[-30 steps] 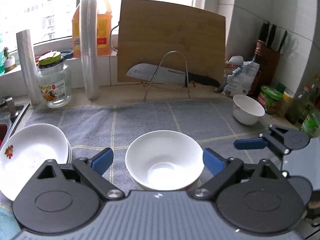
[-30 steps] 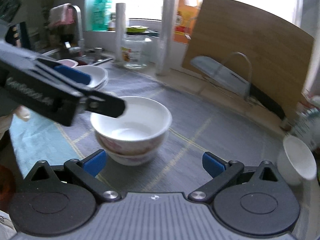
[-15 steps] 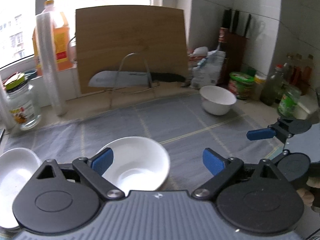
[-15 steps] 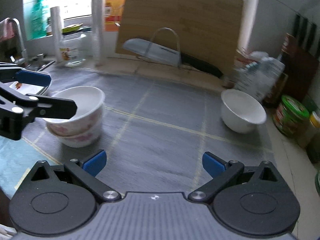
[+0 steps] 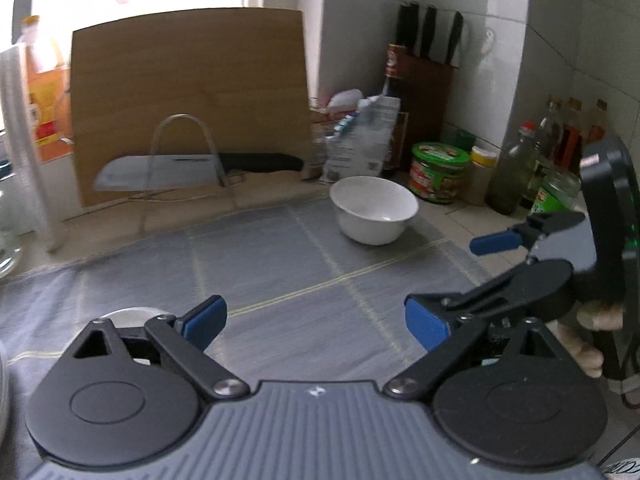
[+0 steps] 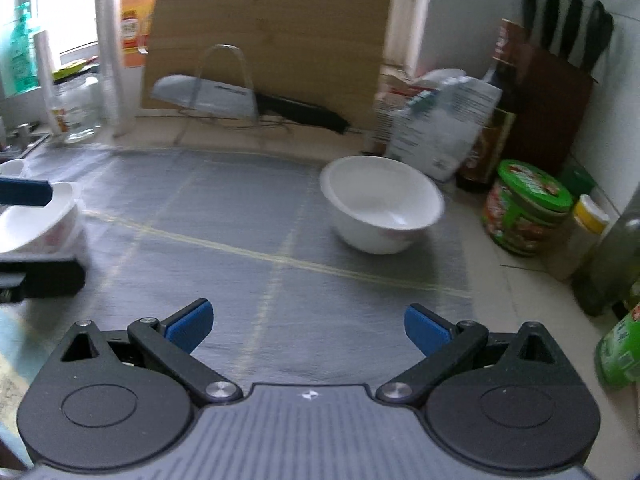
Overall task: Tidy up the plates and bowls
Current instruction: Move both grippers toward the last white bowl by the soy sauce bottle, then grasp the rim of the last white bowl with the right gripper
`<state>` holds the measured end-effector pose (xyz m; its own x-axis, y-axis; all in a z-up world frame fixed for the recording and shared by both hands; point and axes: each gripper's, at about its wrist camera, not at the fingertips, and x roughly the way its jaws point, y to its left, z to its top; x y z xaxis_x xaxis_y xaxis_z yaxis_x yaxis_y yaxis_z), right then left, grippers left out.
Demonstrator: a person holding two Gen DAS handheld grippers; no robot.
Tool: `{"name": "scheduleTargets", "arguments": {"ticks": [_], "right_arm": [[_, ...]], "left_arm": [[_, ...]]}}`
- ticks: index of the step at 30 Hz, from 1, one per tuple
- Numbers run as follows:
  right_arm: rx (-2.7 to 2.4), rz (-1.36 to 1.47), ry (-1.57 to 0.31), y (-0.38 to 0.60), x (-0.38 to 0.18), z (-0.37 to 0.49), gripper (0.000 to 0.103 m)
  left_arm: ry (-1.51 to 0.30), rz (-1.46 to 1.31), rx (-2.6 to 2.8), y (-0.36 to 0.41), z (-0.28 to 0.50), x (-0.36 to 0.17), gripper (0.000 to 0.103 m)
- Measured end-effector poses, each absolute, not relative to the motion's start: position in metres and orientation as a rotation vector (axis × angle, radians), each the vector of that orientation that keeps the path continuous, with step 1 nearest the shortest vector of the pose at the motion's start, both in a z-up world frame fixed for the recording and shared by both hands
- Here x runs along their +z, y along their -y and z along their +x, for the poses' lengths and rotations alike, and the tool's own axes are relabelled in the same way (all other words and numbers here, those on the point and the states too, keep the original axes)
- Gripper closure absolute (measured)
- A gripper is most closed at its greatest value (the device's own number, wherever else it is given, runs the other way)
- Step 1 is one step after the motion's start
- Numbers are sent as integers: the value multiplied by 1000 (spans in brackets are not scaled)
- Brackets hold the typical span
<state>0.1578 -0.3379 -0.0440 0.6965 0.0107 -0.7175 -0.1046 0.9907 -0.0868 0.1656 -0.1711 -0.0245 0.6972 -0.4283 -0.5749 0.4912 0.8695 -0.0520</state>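
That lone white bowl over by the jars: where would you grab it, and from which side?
Judging by its pose, the rim is best. The white bowl stands upright and empty, so one finger can slip inside and one outside. Come from the near, open mat side with the open right gripper, since the green-lidded jar crowds its right.

I see a plain white bowl (image 6: pixel 382 206) right of centre on a grey mat (image 6: pixel 240 220) with pale yellow grid lines; the left-edge stacked bowls (image 6: pixel 38 222) look white, maybe red-patterned.
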Motion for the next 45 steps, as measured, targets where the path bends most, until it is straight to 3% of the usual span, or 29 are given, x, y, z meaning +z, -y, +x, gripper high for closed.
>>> {"name": "scheduleTargets", "arguments": {"ticks": [23,30,33,45], "right_arm": [[102,-104,-796,438,-55,224,0],[133,-118,-797,443,-57,239,0],[145,-118,-798,445,-58,244,0],[247,-120,-792,443,-59,269,0]], "left_arm": [[-668,183,-499,298,240,-92,7],[-702,188,-497,314,261,-104,7],[-707,191,-483,318,266,-107,1],[-661,174,-476,316,271,-110,0]]}}
